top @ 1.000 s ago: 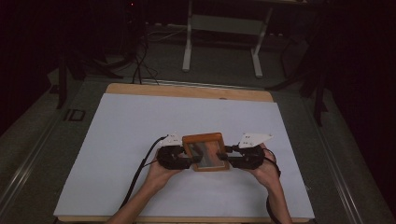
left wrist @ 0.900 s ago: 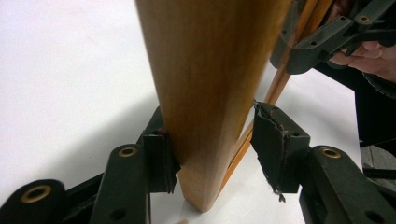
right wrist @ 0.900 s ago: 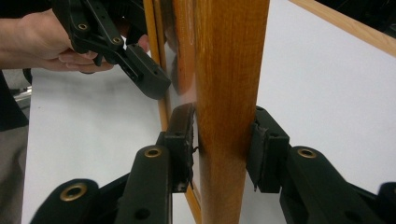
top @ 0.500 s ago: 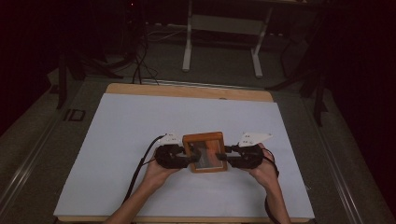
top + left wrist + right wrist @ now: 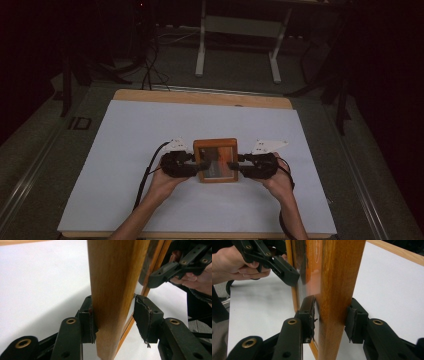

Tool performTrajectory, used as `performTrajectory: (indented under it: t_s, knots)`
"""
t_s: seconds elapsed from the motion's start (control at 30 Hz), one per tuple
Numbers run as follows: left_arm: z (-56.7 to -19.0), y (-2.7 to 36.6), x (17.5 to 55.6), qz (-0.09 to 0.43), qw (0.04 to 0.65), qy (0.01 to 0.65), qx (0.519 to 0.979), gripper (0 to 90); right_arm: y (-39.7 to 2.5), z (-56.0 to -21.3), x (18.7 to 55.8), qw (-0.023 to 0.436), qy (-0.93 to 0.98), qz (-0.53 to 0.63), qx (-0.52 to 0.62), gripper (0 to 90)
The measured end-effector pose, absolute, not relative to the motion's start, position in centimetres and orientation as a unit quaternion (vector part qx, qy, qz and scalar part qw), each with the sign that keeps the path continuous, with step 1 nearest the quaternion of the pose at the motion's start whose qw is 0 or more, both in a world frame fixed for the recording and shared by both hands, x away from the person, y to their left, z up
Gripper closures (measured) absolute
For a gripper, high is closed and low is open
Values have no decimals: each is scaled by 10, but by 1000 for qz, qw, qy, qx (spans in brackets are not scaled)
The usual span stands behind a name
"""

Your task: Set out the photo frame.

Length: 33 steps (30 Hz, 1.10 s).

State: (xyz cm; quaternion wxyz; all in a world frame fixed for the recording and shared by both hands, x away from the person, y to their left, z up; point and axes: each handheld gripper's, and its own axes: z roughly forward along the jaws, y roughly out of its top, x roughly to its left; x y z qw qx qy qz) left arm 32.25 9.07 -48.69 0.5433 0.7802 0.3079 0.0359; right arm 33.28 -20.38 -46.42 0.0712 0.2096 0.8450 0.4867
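Observation:
A small wooden picture frame with a glass front is held between both grippers over the white sheet, at the near middle. My left gripper holds its left side, my right gripper its right side. In the left gripper view the frame's side stands between the jaws of the left gripper, with the pads close against it. In the right gripper view the right gripper has both pads pressed on the wood. Each gripper view shows the other gripper farther off, the right gripper and the left gripper.
The white sheet lies on a wooden board whose far edge shows. Black cables trail from the left gripper toward the near edge. Beyond the table stand a metal stand and floor cables in the dark.
The frame has tipped from more upright to flatter between the grippers and shifted slightly left. Both hands stay on its sides.

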Motion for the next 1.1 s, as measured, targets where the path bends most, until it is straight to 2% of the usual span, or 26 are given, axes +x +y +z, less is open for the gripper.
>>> performTrajectory:
  t_s: [0.43,1.1]
  knots:
    - [-479,102,323,44,554,315,770,556,-196,-467,337,50,834,499,229,624]
    - [-477,112,325,60,554,329,762,557,-185,-473,343,41,826,506,245,612]
